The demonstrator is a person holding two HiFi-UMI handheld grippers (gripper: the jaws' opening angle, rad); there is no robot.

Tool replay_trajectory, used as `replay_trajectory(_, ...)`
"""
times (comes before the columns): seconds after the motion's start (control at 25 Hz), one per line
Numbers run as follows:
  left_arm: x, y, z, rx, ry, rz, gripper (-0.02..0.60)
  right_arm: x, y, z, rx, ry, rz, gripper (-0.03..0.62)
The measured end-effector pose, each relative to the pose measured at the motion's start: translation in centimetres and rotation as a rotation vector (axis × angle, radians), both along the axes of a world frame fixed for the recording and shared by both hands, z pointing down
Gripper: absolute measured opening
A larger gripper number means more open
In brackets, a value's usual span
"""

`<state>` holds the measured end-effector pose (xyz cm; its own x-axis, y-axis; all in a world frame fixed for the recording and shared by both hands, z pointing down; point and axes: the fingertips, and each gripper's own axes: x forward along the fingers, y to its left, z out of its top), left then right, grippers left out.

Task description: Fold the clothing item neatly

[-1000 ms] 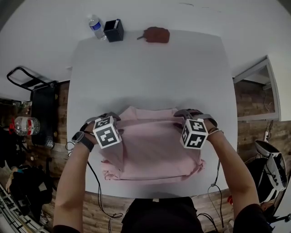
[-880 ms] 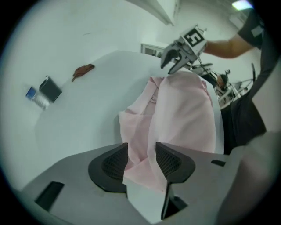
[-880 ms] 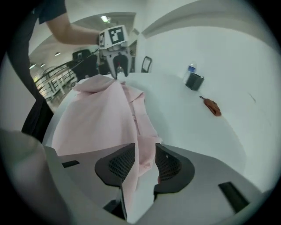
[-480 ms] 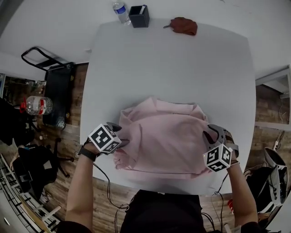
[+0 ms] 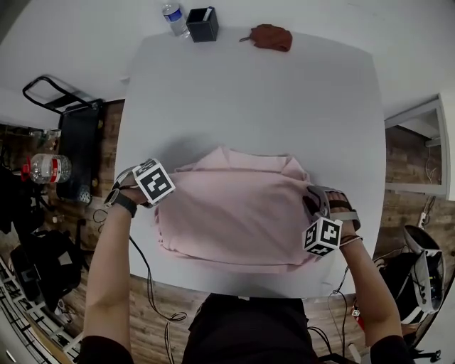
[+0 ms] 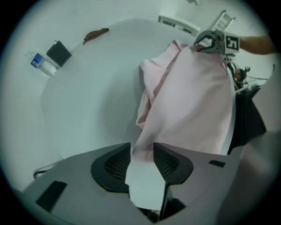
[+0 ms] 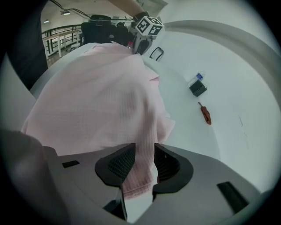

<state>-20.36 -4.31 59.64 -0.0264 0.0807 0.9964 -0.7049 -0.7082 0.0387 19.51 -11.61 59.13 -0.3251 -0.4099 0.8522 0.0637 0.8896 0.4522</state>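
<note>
White table (image 5: 249, 92) under a pink garment (image 5: 234, 210)

The garment (image 5: 234, 213) is pale pink with a fine grid weave. The table (image 5: 249, 92) is white, the box (image 5: 202, 25) black, the cloth (image 5: 270, 37) red-brown.

Lab-type workrm, white table (image 5: 242, 92), wood floor (image 5: 402, 163), loose cables (image 5: 151, 295), black equip case (image 5: 75, 153)

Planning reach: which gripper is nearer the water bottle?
Left. The left gripper, jaws just closing on the pink garment, is on the water bottle's side; the right gripper grips the garment's opposite end.
</note>
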Motion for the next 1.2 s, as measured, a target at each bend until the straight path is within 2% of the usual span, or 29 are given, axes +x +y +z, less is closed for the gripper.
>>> replay_trajectory(0.08,-0.6,0.3,0.1,-0.01,-0.01,-0.009,0.176,0.0,0.2,0.5,-0.021,-0.007,0.016,0.124)
replay_trajectory(0.16,-0.6,0.9,-0.8,0.022,0.029,-0.052,0.176,-0.1,-0.1,-0.6,-0.028,-0.059,0.068,0.124)
replay_trajectory(0.32,-1.0,2.4,-4.6,0.172,0.07,-0.122,0.175,-0.3,-0.9,-6.0,-0.045,-0.312,0.277,0.124)
replay_trajectory(0.44,-0.4,3.2,-8.6,0.343,0.125,-0.203,0.07,-0.4,-0.7,-11.1,-0.096,-0.551,0.447,0.087)
replay_trajectory(0.56,2.8,3.7,-13.1,0.542,0.283,-0.293,0.008,-1.0,0.8,-15.5,-0.171,-0.757,0.579,0.046)
replay_trajectory(0.68,8.9,5.5,-18.2,0.717,0.553,-0.357,0.006,-3.2,4.6,-18.3,-0.249,-0.879,0.614,0.037)
replay_trajectory(0.8,15.3,8.9,-22.8,0.815,0.854,-0.409,0.006,-6.3,9.7,-20.6,-0.319,-0.966,0.598,0.031)
replay_trajectory(0.88,18.1,11.1,-24.6,0.841,0.977,-0.442,0.006,-7.9,12.6,-22.0,-0.343,-1.006,0.586,0.026)
replay_trajectory(0.92,19.1,12.0,-25.2,0.848,1.016,-0.454,0.006,-8.4,13.9,-22.6,-0.346,-1.019,0.582,0.023)
replay_trajectory(1.0,20.8,13.6,-25.8,0.856,1.048,-0.464,0.006,-9.3,15.8,-23.6,-0.34,-1.035,0.577,0.018)
replay_trajectory(1.08,21.9,14.8,-26.2,0.875,1.042,-0.476,0.006,-9.6,17.3,-24.2,-0.329,-1.044,0.578,0.015)
replay_trajectory(1.2,22.7,15.9,-26.7,0.908,1.018,-0.549,0.006,-9.6,19.3,-24.9,-0.318,-1.043,0.583,0.014)
